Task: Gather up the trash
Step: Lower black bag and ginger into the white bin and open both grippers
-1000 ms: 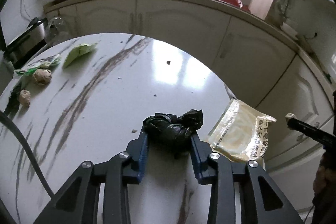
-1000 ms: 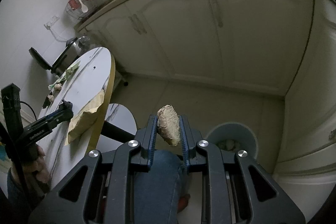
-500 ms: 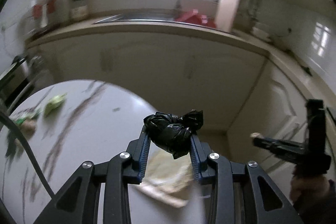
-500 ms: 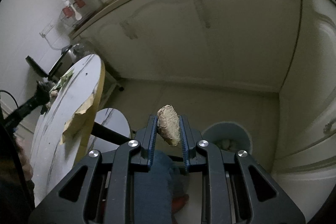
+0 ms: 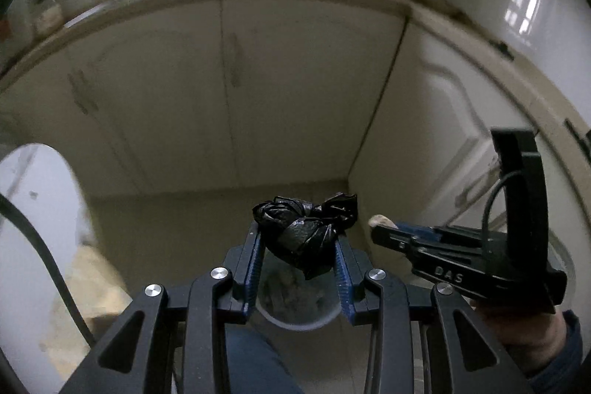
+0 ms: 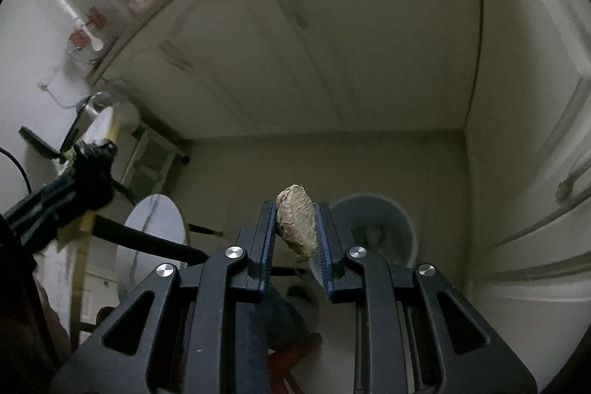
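The left gripper [image 5: 299, 259], pinching a black bag wad [image 5: 304, 229], has swung off the tabletop [image 5: 33, 194] to hover apparently over the bin [image 5: 295, 301] at lower centre, while the right gripper [image 6: 295, 235] nips a fibrous husk [image 6: 295, 222], so both drops look imminent.

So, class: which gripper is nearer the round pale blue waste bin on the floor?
Left, judging loosely. The left gripper, holding crumpled black plastic, hangs directly over the bin; the right gripper, holding a fibrous brown lump, sits beside it.
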`<state>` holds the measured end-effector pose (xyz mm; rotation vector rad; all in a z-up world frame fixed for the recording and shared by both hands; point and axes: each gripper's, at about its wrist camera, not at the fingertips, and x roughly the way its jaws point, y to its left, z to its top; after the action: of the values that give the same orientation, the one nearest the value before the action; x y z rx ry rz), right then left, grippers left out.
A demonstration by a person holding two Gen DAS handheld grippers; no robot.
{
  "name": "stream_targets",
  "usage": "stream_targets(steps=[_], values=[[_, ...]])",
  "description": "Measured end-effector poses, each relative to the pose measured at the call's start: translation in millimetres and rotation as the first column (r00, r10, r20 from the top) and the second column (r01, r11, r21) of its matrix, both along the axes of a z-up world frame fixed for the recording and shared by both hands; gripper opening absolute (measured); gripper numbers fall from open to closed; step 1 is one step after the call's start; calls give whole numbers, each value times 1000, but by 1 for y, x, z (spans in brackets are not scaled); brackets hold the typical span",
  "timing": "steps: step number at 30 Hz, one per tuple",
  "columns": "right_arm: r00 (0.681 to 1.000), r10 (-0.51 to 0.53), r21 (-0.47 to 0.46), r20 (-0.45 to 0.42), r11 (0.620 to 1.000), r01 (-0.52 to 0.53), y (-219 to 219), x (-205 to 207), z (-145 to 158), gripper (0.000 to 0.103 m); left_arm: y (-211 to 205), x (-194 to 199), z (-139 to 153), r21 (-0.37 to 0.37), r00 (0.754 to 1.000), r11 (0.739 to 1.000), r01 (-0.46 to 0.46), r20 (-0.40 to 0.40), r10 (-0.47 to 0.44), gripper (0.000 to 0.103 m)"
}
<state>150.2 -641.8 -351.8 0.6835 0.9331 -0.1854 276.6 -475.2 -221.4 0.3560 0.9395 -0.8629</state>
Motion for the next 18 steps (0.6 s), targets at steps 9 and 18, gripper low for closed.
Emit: stream_targets(steps=[9, 18], values=[[995, -28, 101, -92, 994, 37, -16, 20, -69, 20, -26, 39, -61, 154, 990, 988, -23, -134, 44, 45], [986, -93, 139, -142, 984, 113, -27, 27, -100, 71, -15, 55, -66, 180, 989, 982, -64, -121, 86, 76]])
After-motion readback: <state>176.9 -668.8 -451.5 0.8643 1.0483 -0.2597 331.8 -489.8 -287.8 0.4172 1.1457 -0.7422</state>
